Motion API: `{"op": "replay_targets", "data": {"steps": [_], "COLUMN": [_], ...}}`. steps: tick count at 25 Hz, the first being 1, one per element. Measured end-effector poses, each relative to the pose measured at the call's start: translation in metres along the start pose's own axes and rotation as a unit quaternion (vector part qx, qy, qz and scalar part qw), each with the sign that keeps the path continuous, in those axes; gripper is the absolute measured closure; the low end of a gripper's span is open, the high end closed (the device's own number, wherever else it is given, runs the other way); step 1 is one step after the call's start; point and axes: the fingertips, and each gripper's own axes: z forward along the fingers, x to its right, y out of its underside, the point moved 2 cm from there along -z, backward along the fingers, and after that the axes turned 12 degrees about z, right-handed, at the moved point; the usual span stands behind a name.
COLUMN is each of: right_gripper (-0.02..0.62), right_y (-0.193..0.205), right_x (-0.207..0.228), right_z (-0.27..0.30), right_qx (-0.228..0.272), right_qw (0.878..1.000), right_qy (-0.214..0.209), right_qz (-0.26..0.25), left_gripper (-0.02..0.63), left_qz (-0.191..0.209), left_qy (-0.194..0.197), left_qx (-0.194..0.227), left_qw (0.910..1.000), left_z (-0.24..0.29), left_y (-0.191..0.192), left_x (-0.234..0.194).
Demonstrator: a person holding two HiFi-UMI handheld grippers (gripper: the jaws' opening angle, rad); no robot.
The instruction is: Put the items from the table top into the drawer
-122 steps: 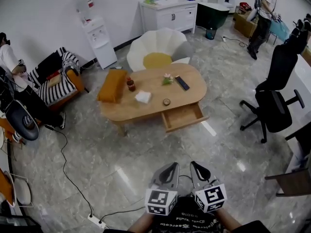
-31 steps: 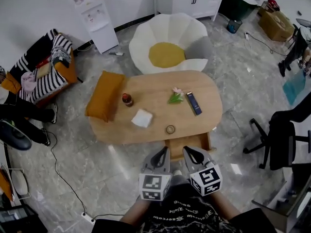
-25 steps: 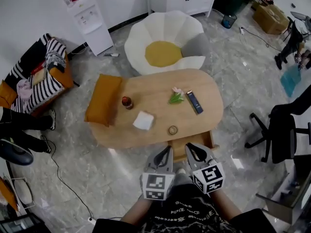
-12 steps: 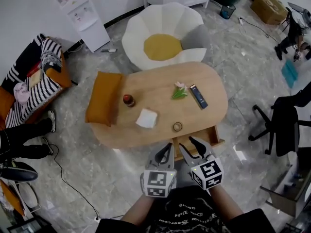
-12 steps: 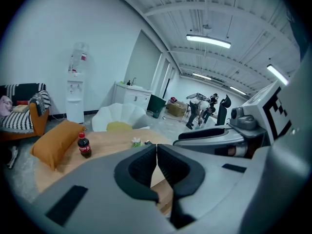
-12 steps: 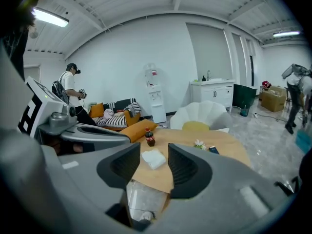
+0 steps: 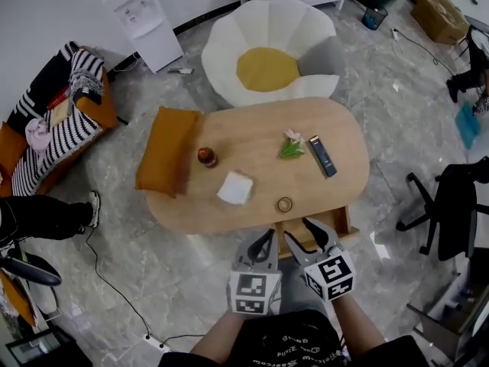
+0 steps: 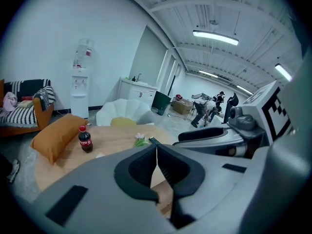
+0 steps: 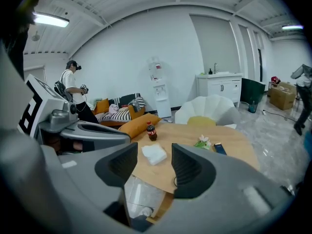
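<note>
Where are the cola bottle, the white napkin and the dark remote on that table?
cola bottle (image 8: 85, 141): left gripper view, on its label.
white napkin (image 7: 235, 188): head view, on its middle.
dark remote (image 7: 322, 156): head view, halfway along its top face.

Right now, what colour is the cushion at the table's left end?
Mustard orange; the cushion shows best in head view.

Matt pale wooden table (image 7: 252, 128); glossy grey marble-look floor (image 7: 191, 281); soft orange cloth cushion (image 7: 164, 151); white paper-like napkin (image 7: 235, 188)
</note>
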Motion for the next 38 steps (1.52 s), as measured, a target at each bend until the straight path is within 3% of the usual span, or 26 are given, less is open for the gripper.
{"op": "replay_targets", "data": {"steps": [4,10,19,38], "right_gripper": [0.365,0.348,0.344,0.304], "right_y": [0.004,0.017,0.051,0.112], "right_x": [0.009,0.027,0.055,0.107], "right_z": [0.013,0.034,0.065,0.141], "right_qx": [-0.005,-0.02,-0.051,-0.097], "right_qw": [1.0,1.0,0.999,0.995], "right_qy": [0.001,0.0,-0.001,0.008], "right_qz": [-0.003,-0.005,-0.007,-0.007], "left_gripper": [0.594,0.594,0.594,0.594], "left_qz": [0.002,-0.047,-0.027,-0.048], "left_qy": [-0.002,-0.034,-0.054,-0.068], "left_qx": [-0.01,-0.006,-0.023,-0.053], "left_qw": [0.9999,0.9983,0.9979,0.9951], "left_z": [0.013,0.034,0.069,0.136], "left_y": [0.007,0.017,0.05,0.127], "left_x": [0.0,-0.009,-0.014,-0.028]}}
